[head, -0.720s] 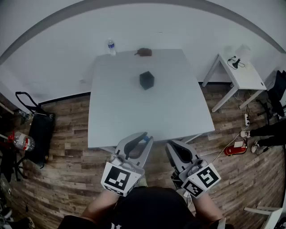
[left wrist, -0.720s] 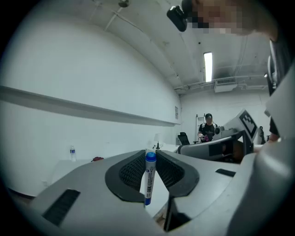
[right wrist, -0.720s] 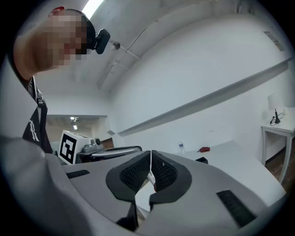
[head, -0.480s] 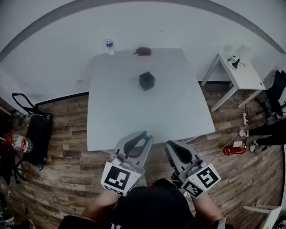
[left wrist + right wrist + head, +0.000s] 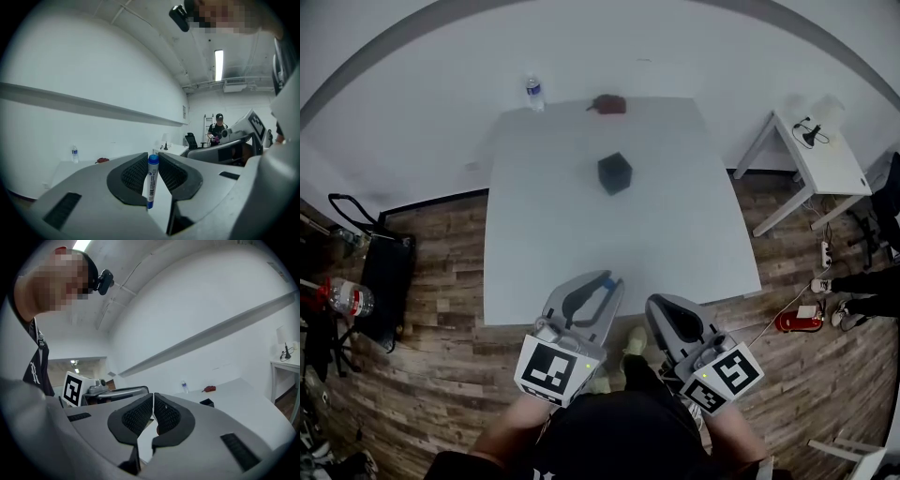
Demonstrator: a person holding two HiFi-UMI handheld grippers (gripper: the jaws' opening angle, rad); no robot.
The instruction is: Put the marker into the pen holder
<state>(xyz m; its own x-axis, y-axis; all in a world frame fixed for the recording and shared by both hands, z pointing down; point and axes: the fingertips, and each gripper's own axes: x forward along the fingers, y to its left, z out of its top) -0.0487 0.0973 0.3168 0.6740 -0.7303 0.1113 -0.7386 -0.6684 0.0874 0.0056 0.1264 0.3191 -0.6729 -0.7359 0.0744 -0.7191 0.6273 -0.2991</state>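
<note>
Change since 0.7 s ago: table [image 5: 581, 253] sits a little lower and further right in the head view, and a shoe [image 5: 633, 339] now shows on the floor between the grippers, which hold the same pose. Left gripper [image 5: 592, 286] clamped on marker [image 5: 151, 180]; right gripper [image 5: 153, 401] pads pressed together, nothing between. Both jaw tips lie at the table's near edge. Tabletop bare from that edge to pen holder [image 5: 614, 173], which stands well apart, past centre. Bottle [image 5: 532, 94] and a reddish-brown object [image 5: 607, 104] at the far edge; side table [image 5: 825, 159] off to the right. Marker's long axis upright in the left gripper view, blue cap on top level with the jaw tips, blue tail below the pads.
</note>
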